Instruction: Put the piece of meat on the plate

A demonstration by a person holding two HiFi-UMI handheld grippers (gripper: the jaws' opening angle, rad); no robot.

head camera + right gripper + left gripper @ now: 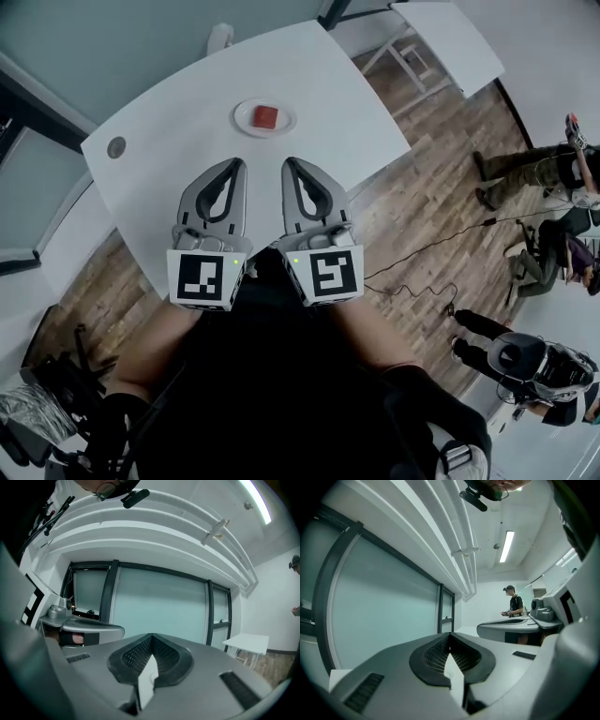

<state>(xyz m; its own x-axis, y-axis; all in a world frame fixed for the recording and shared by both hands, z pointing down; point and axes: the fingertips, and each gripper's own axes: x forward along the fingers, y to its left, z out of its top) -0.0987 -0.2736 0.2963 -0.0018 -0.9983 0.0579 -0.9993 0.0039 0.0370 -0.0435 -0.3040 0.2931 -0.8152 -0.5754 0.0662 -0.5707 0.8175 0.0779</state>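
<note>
- White tabletop with rounded corners (pixel 187 122) stands on a wood-plank floor (pixel 422 206); a second white table (pixel 450 37) is beyond it at the upper right of the head view.
- Small round white plate (pixel 244 123) sits on the far half of the tabletop, away from every edge.
- Red cube-shaped piece of meat (pixel 266 116) lies on the plate, roughly centred, and neither tool touches it.
- Small grey round disc (pixel 116 147) is set into the tabletop near its left corner, well apart from the plate.
- Grey two-jaw left gripper with black-and-white marker cube (pixel 234 167) is clenched. The left gripper view shows its jaws meeting at the tips with nothing between them.
- Grey two-jaw right gripper with matching marker cube (pixel 292 164) is also clenched. The right gripper view shows its jaws pressed together and empty.
- Both grippers are held side by side, just beside each other, over the near part of the tabletop. Their tips aim toward the plate but are well short of it.
- Both point about level, since each gripper view looks across the room rather than down.
- Frosted glass wall with dark frames (pixel 384 606) fills the background of both gripper views, under a long ceiling light strip (pixel 506 545).
- Person in dark clothes (pixel 515 604) stands far off in the left gripper view.
- Thin black cable (pixel 422 248) trails over the floor to the right of the tabletop.
- Other people (pixel 525 173) are at the right edge of the head view.
</note>
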